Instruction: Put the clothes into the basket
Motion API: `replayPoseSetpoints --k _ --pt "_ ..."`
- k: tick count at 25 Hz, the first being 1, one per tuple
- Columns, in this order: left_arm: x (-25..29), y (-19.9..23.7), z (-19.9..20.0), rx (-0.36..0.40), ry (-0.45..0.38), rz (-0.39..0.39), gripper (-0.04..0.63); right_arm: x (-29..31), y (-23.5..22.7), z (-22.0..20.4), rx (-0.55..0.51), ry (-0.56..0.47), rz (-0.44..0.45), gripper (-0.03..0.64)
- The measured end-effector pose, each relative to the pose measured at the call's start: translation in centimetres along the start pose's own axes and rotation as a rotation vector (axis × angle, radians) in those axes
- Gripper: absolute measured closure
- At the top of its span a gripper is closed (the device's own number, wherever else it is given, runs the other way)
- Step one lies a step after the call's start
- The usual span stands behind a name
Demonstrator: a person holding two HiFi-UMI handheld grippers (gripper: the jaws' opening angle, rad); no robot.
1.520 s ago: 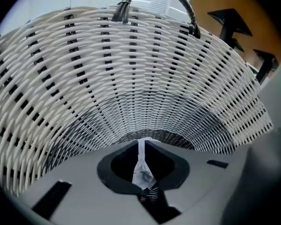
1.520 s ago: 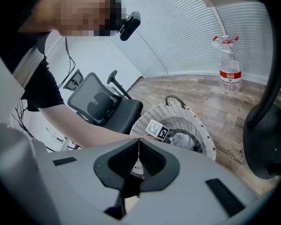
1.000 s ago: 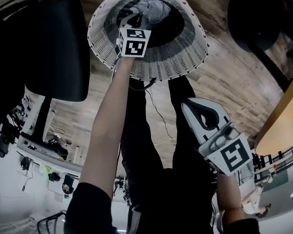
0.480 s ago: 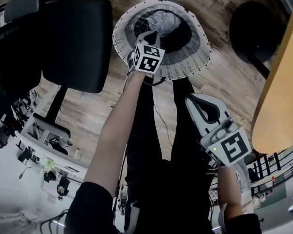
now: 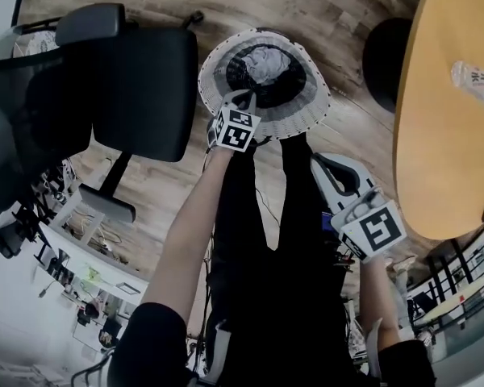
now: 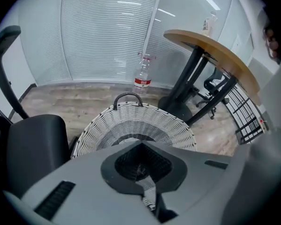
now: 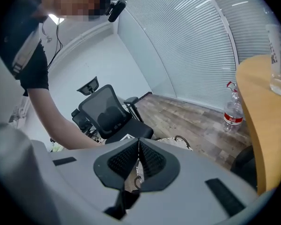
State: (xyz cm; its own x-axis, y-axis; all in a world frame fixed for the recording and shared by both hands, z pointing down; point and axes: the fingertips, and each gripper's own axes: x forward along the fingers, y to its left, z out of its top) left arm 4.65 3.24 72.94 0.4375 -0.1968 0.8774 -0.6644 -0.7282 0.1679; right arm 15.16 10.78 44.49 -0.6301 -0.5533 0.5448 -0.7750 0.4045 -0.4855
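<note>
A white wicker basket (image 5: 306,103) stands on the wooden floor, with a heap of grey and white clothes (image 5: 268,61) inside it. My left gripper (image 5: 244,97) hangs over the basket's near rim, shut and empty. In the left gripper view the shut left gripper (image 6: 141,143) covers the inside of the basket (image 6: 131,121), so the clothes are hidden there. My right gripper (image 5: 319,162) is held nearer my body, right of the basket, with its jaws together and nothing in them. The right gripper view has the right gripper (image 7: 138,140) pointing towards the basket (image 7: 178,142).
A black office chair (image 5: 137,87) stands close to the basket's left. A round wooden table (image 5: 444,111) on a black base (image 5: 381,51) is at the right. A water bottle (image 6: 141,76) stands on the floor beyond the basket. My legs are below the basket.
Both grippers have risen. The left one has come up out of the basket's mouth to its near rim. The clothes stay in the basket, which now looks smaller and farther below.
</note>
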Motion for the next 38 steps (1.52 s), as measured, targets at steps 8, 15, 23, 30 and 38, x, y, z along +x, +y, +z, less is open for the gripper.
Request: replayPoseSetpoints --k 8,15,23,30,38 --pt "-5.0 -2.4 3.5 0.046 -0.048 -0.067 0.583 -2.6 1.6 3.1 -0.026 -0.056 -0.045 0.600" --pt "-11.6 -3.9 4.7 0.059 -0.090 -0.096 0.584 -4.8 4.0 6.4 -0.057 -0.141 -0.100 0.600" --pt "-19.8 -6.2 7.2 0.231 -0.181 -0.144 0.584 -6.6 6.5 10.6 -0.058 -0.264 -0.176 0.600" --pt "-26.4 -7.7 8.8 0.270 -0.275 -0.201 0.584 -7.3 8.8 12.3 -0.051 -0.328 -0.206 0.600" --pt "-33.9 -8.6 11.7 0.221 -0.415 -0.262 0.584 -7.9 11.5 14.7 -0.109 -0.368 -0.222 0.600"
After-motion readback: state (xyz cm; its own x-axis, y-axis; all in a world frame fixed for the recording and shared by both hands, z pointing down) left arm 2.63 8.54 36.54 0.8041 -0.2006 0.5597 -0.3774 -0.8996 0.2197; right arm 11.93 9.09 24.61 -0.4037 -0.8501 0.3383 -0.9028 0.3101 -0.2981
